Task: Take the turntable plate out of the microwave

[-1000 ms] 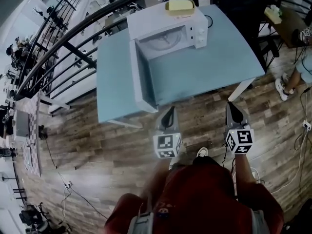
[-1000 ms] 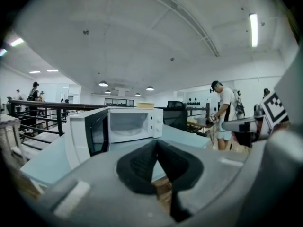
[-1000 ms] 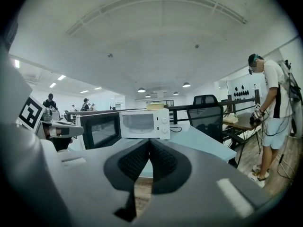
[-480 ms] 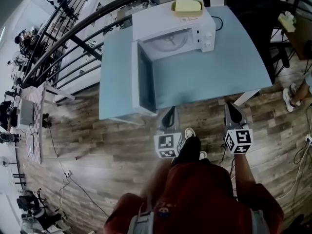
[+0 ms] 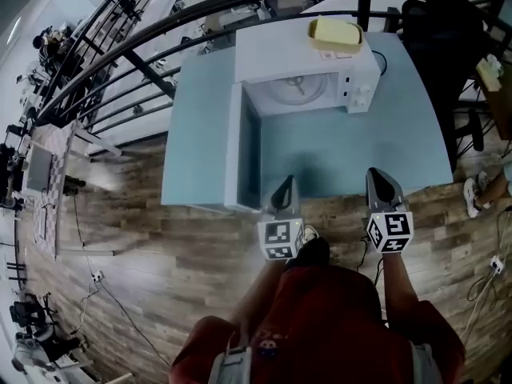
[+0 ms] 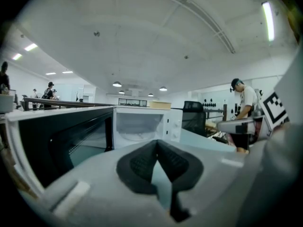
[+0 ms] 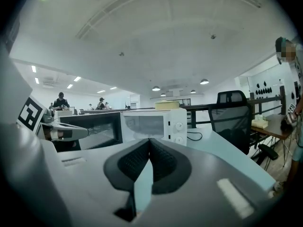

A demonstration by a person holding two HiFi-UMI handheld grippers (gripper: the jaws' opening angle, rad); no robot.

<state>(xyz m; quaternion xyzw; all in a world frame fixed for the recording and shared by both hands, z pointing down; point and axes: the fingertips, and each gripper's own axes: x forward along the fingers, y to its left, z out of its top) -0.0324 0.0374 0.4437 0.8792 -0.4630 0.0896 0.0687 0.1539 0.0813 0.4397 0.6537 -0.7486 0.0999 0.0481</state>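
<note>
White microwave [image 5: 280,50] holds turntable plate [image 5: 298,90] — well beyond left hand-held gripper [image 5: 285,184].

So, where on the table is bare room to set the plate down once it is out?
The widest bare patch of the table lies in front of the microwave, between its open door and the table's right edge. Another bare strip lies left of the door. The microwave's top is taken by a yellow object.

Head view looks steeply down; both gripper views face microwave [image 5: 276,54].
</note>
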